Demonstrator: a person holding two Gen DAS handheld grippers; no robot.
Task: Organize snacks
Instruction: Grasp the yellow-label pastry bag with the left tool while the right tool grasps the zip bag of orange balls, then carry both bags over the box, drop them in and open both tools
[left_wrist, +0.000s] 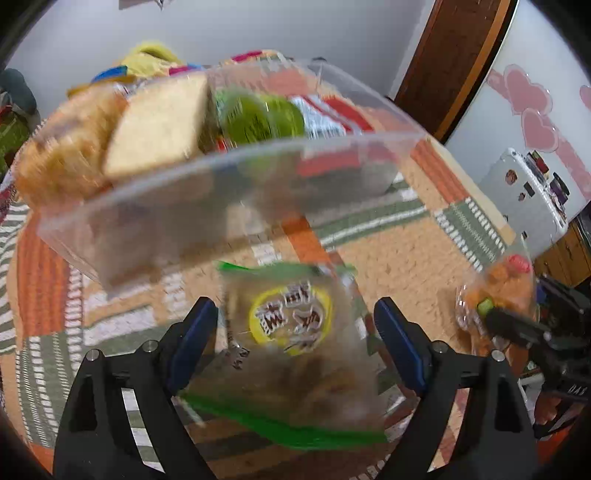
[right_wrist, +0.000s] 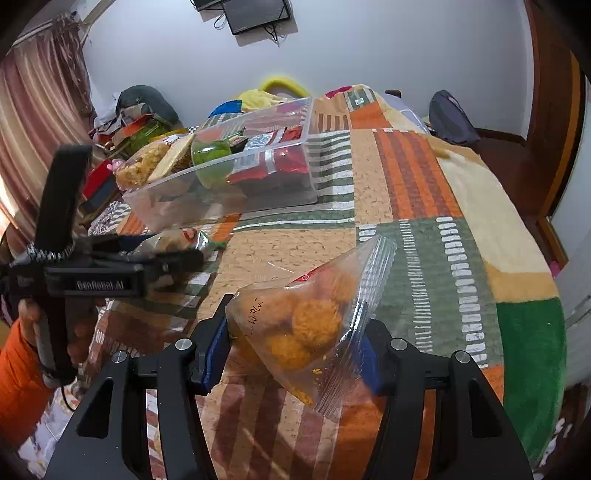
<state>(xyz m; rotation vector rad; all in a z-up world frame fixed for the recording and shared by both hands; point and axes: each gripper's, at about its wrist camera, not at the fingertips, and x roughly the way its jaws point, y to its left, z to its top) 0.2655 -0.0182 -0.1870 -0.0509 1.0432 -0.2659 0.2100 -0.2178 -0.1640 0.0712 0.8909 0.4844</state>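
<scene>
Snack bag with green edges (left_wrist: 291, 354) between the left gripper (left_wrist: 295, 332) fingers, spread wide either side, contact unclear. Zip bag of orange snacks (right_wrist: 310, 325) pinched between the right gripper (right_wrist: 295, 350) fingers. Clear bin (right_wrist: 236, 166) beyond both, on the patterned counter (right_wrist: 406, 206).

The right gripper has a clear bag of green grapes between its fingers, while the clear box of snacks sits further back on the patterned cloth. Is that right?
Not quite. The bag at the right gripper holds orange, crumbly round snacks, not green grapes; the right wrist view shows this. The clear box does sit further back on the patterned cloth.
</scene>
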